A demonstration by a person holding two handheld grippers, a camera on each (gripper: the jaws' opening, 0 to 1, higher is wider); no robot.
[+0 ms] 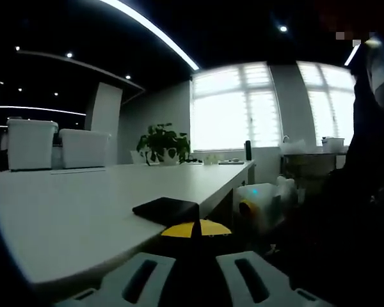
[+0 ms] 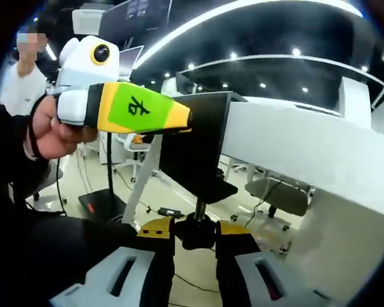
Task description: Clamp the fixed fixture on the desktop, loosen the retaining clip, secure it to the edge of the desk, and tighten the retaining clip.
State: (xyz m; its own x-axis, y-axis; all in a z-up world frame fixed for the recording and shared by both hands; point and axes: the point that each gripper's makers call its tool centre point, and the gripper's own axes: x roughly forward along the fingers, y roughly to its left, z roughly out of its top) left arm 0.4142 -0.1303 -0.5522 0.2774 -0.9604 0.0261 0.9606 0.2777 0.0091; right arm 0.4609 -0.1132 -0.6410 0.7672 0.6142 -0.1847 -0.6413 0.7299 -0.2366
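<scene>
A black clamp fixture (image 1: 167,209) sits on the edge of the white desk (image 1: 77,204), its flat top plate lying on the desktop. My left gripper (image 1: 196,229) is shut on it, yellow tips close together at its near edge. In the right gripper view the fixture (image 2: 195,150) hangs over the desk edge (image 2: 294,147), with a stem and black retaining knob (image 2: 198,235) below. My right gripper (image 2: 195,227) is shut on that knob, a yellow tip on each side. A hand (image 2: 48,131) holds the left gripper (image 2: 187,121), whose tip meets the fixture's top.
Two white boxes (image 1: 32,144) and a potted plant (image 1: 161,142) stand at the desk's far side, before bright windows. A white and blue container (image 1: 264,201) sits on the floor beside the desk. An office chair (image 2: 278,195) and a black stand base (image 2: 105,204) are below.
</scene>
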